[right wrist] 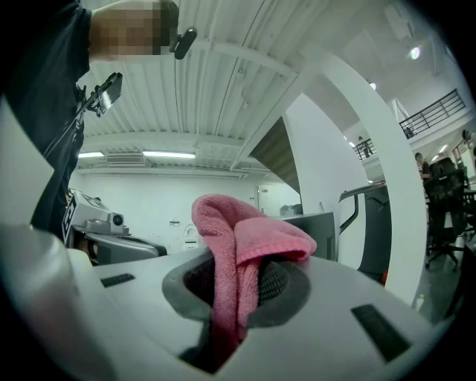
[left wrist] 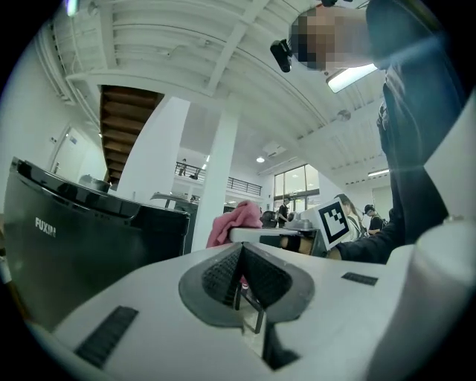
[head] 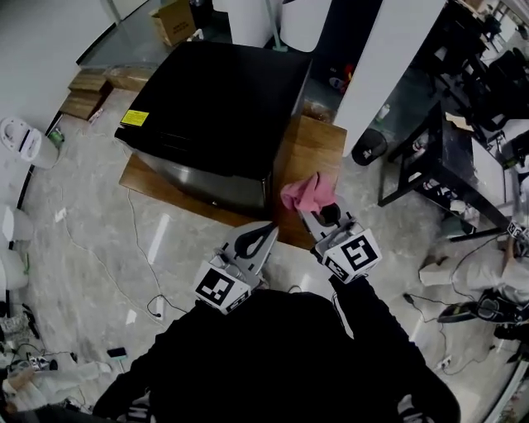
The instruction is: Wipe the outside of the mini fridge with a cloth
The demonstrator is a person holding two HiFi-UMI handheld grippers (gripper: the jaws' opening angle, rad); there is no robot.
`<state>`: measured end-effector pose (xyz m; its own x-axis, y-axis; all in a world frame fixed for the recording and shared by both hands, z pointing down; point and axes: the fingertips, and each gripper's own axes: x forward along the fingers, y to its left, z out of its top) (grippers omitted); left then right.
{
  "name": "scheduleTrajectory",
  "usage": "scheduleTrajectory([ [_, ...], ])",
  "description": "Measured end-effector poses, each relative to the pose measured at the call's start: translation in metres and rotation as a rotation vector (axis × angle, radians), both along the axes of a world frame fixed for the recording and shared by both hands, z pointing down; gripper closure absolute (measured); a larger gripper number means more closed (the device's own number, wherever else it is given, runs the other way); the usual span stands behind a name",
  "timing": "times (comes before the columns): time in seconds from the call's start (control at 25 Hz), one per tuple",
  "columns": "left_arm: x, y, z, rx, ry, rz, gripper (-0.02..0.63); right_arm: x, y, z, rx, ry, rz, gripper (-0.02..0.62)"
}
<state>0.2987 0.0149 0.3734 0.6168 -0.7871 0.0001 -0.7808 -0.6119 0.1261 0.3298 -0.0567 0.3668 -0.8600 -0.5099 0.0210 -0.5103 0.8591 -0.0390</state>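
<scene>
The black mini fridge (head: 219, 116) lies on a low wooden platform (head: 312, 153) on the floor; its dark front with white lettering fills the left of the left gripper view (left wrist: 74, 245). A pink cloth (head: 304, 192) is clamped in my right gripper (head: 310, 211), held just off the fridge's near right corner; it bulges from between the jaws in the right gripper view (right wrist: 242, 257). My left gripper (head: 266, 233) hangs beside it, shut and empty, jaws pressed together (left wrist: 242, 271). The pink cloth (left wrist: 232, 222) also shows beyond the left jaws.
A black metal table (head: 446, 165) stands to the right with cables and clutter on the floor. White columns (head: 376, 66) rise behind the fridge. Cardboard boxes (head: 173, 21) and wood pieces (head: 87, 91) sit at the far left. A cable runs across the marble floor (head: 99, 248).
</scene>
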Motion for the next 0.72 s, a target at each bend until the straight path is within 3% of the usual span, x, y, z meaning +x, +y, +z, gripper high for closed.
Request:
scheduleTrajectory([
  [0.32, -0.019, -0.026, 0.02, -0.068, -0.006, 0.102, 0.6, -0.032, -0.054, 0.003, 0.032, 0.023, 0.072, 0.538],
  [0.72, 0.002, -0.057, 0.025, -0.066, 0.016, 0.044, 0.6, -0.031, -0.082, 0.007, 0.063, -0.054, -0.007, 0.541],
])
